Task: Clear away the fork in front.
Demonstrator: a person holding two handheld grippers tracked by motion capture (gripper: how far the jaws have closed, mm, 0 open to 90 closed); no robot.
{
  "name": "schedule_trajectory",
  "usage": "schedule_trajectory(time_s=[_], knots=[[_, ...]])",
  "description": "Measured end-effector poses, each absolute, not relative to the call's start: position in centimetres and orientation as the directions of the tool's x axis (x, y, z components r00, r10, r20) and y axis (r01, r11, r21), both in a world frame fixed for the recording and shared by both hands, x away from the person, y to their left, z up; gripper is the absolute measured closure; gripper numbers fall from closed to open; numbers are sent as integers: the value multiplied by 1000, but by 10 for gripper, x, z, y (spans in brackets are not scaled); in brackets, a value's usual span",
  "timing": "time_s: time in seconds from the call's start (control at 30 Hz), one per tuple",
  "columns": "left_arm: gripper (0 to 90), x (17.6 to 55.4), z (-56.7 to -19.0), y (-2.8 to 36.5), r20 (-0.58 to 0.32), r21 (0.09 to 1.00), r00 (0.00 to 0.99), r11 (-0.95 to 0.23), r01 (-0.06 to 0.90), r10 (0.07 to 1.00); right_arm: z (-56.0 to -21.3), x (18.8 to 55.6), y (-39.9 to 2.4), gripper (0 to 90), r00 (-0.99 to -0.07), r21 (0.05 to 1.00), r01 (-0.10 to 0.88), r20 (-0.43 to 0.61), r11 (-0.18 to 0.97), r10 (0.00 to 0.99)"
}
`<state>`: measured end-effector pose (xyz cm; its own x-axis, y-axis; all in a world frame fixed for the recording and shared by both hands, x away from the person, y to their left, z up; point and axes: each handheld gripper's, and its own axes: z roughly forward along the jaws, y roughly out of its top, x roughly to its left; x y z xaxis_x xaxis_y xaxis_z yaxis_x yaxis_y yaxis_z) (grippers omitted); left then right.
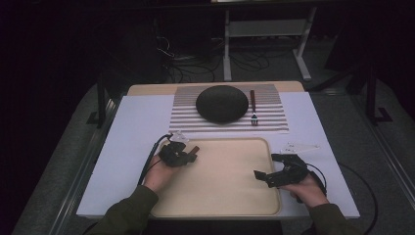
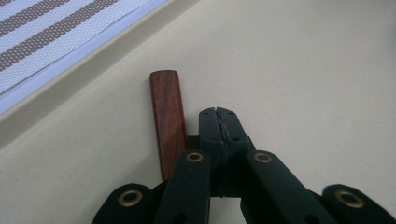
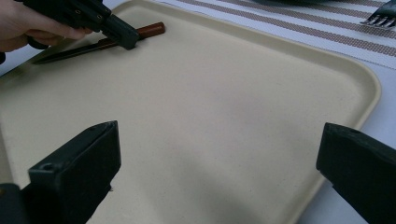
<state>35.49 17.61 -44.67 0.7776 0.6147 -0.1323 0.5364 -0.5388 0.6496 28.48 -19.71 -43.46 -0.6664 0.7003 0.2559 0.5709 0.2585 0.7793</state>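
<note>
A knife with a brown wooden handle (image 1: 194,148) (image 2: 167,116) (image 3: 149,30) lies flat in the far left corner of the beige tray (image 1: 220,196) (image 3: 233,93). My left gripper (image 1: 190,157) (image 2: 218,112) is low over the tray with its jaws pressed together. The handle lies just beside them on their left, not between them. In the right gripper view the left gripper's tip (image 3: 125,41) sits over the knife where the handle meets the dark blade (image 3: 70,52). My right gripper (image 1: 270,166) (image 3: 219,140) stands wide open and empty over the tray's right side.
Beyond the tray lies a striped placemat (image 1: 186,115) (image 2: 46,32). On it are a dark round bowl (image 1: 221,103) and, to its right, a fork (image 1: 253,108) (image 3: 383,19) with a wooden handle. A white sheet (image 1: 132,127) covers the table.
</note>
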Motion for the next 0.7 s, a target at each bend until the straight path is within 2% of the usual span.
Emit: schedule_trajectory(time_s=[0.7], knots=[[900,360,-447,205,-149,647,727,-490,584,670,-434,285,-197,0,-662,776,576,258,257,704]])
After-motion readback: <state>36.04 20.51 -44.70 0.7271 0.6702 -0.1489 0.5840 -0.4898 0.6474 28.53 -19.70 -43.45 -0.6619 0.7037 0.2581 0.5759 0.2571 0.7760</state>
